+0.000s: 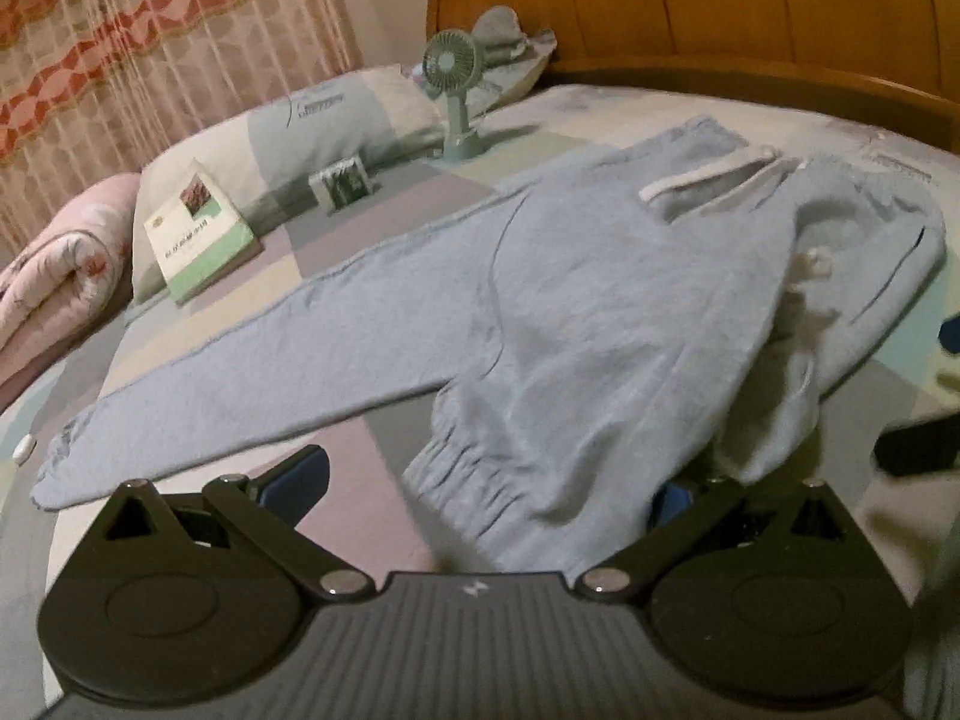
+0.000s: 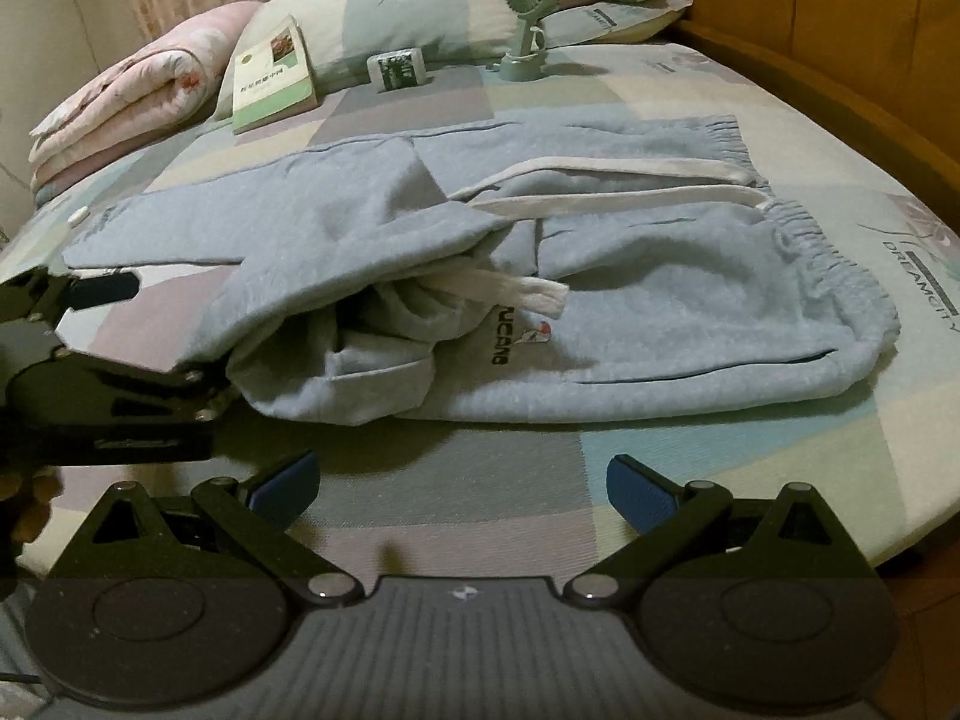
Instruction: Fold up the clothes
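Observation:
Light blue sweatpants lie on the bed, with the elastic waistband to the right in the right wrist view and white drawstrings trailing over the front. One leg stretches out to the left. The other is doubled over, and its ribbed cuff rests between the spread fingers of my left gripper, which is open; cloth covers its right pad. My left gripper also shows at the folded edge in the right wrist view. My right gripper is open over bare sheet just in front of the pants, touching nothing.
A green-and-white book, a small box and a green desk fan sit by the pillow at the back. A rolled pink quilt lies far left. The wooden headboard bounds the bed on the right.

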The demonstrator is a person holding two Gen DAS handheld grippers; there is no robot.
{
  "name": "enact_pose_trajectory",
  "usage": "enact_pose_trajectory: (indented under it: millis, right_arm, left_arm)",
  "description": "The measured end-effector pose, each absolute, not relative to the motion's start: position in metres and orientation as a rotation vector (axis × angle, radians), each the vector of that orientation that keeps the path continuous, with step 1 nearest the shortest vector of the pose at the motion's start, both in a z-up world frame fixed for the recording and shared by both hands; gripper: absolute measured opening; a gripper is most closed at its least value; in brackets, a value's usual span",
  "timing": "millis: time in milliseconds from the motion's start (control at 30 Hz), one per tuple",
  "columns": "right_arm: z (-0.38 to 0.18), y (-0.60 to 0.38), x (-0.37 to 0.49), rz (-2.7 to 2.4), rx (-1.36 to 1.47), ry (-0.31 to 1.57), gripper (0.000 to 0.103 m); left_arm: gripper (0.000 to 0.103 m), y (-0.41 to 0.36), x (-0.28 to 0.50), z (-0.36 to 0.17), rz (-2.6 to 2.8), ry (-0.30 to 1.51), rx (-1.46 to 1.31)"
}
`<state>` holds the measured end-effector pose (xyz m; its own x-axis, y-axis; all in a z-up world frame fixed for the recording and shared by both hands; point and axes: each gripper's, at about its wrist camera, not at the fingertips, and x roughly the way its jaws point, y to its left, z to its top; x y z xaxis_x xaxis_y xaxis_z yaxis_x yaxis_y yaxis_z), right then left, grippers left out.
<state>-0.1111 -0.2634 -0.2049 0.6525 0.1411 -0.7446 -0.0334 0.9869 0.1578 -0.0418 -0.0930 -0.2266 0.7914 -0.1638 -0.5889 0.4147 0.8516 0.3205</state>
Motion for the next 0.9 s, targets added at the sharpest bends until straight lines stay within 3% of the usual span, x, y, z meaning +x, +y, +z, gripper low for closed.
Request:
enact_pose_trajectory:
  millis: [133,300,633,900]
  right_arm:
    - [-0.207,-0.264,-0.111,0.097,0.138,0.863,0.103]
    - [-0.208,-0.269,-0.112,0.093,0.161,0.871,0.103]
    - [-0.204,-0.266,-0.112,0.108,0.176,0.858,0.103]
    - [-0.199,-0.254,-0.115,0.120,0.149,0.862,0.103]
  left_arm:
    - [0.102,-0.105,-0.041,-0.230,-0.298,0.523,0.509]
    - [0.102,-0.089,-0.025,-0.224,-0.262,0.558,0.370]
    - [0.102,-0.074,-0.031,-0.221,-0.184,0.396,0.451]
    - [0.102,-0.070,-0.030,-0.218,-0.201,0.403,0.438]
